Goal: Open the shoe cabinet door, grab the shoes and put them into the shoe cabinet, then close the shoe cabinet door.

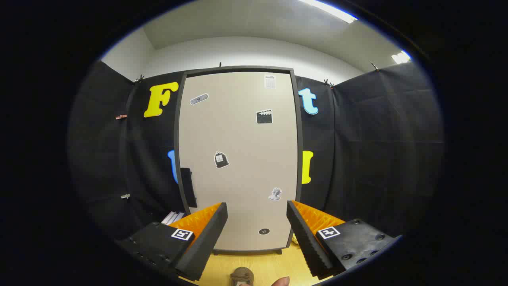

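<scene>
Tongs [257,214] gape before one closed cabinet door [238,159]; perhaps one shoe [242,276].

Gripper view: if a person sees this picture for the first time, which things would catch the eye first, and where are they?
The tall beige shoe cabinet door in a dark frame stands shut straight ahead, dotted with small black-and-white stickers and bearing a dark handle at its left edge. The gripper is in front, its jaws wide open with nothing between them. A small brown object lies on the yellow wooden floor below the jaws.
</scene>
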`<state>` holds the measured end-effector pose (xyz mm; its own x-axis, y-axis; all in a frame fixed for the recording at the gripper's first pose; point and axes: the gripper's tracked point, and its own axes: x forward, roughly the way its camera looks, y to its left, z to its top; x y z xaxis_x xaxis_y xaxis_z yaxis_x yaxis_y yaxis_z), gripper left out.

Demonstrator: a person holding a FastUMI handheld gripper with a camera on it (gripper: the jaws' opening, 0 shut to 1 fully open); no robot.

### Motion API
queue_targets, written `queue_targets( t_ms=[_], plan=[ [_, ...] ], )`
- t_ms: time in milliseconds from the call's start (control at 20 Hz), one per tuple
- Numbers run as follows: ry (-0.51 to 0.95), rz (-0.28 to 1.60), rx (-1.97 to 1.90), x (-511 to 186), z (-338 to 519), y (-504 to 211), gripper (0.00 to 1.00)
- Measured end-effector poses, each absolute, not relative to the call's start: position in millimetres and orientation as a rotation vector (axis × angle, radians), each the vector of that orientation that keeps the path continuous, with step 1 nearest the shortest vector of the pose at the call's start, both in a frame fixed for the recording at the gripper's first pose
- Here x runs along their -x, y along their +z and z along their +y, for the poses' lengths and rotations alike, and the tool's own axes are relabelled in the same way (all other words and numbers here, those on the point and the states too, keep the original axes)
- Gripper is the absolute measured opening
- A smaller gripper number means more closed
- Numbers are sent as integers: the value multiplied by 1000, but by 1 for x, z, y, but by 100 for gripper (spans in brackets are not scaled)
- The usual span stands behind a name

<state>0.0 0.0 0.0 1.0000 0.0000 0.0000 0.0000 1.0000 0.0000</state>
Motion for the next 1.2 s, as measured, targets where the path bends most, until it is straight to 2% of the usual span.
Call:
queue_targets(
  t_ms=[1000, 1200],
  plan=[
    [-14, -1, 17, -1, 19, -3, 98],
    [42, 9, -26, -11, 51, -7, 99]
  ],
)
